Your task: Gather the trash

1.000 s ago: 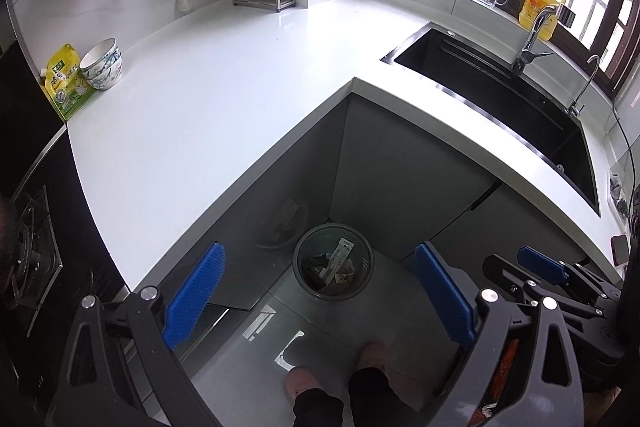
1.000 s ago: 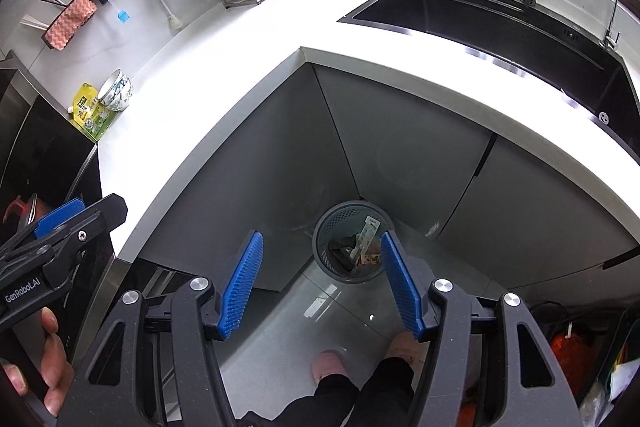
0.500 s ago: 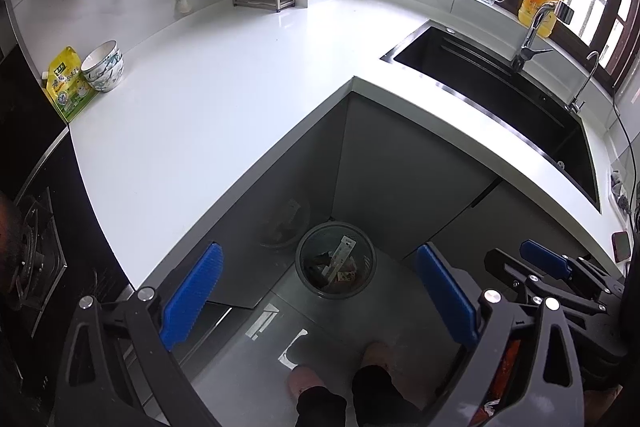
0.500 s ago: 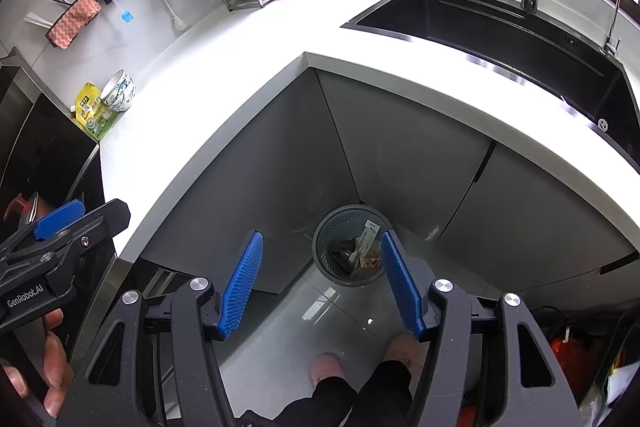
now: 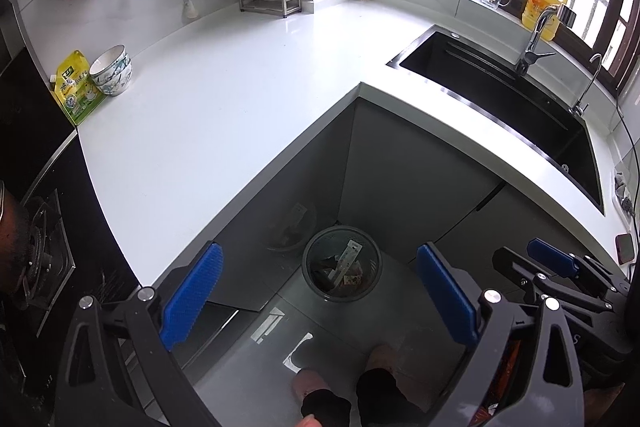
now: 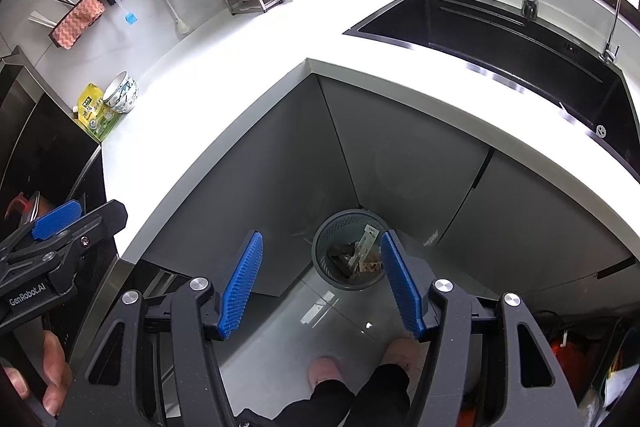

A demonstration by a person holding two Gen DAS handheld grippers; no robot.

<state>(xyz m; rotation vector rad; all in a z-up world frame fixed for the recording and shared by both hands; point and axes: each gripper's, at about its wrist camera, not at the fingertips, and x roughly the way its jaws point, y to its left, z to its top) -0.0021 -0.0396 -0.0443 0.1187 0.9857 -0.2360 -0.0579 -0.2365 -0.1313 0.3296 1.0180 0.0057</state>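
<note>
A grey mesh trash bin (image 5: 341,264) stands on the floor in the corner under the counter, with wrappers and a white strip (image 5: 347,261) inside. It also shows in the right wrist view (image 6: 352,254). My left gripper (image 5: 320,293) is open and empty, held high above the floor in front of the bin. My right gripper (image 6: 322,285) is open and empty, also high above the floor beside the bin. The right gripper shows at the right of the left wrist view (image 5: 560,275).
A white L-shaped counter (image 5: 224,99) carries stacked bowls (image 5: 112,71) and a yellow-green pouch (image 5: 76,87) at left. A black sink (image 5: 504,95) with a tap (image 5: 534,43) is at right. A stove (image 5: 36,259) lies at far left. My feet (image 5: 344,379) are below.
Both grippers have stayed open and nearly still; the views shift only slightly.
</note>
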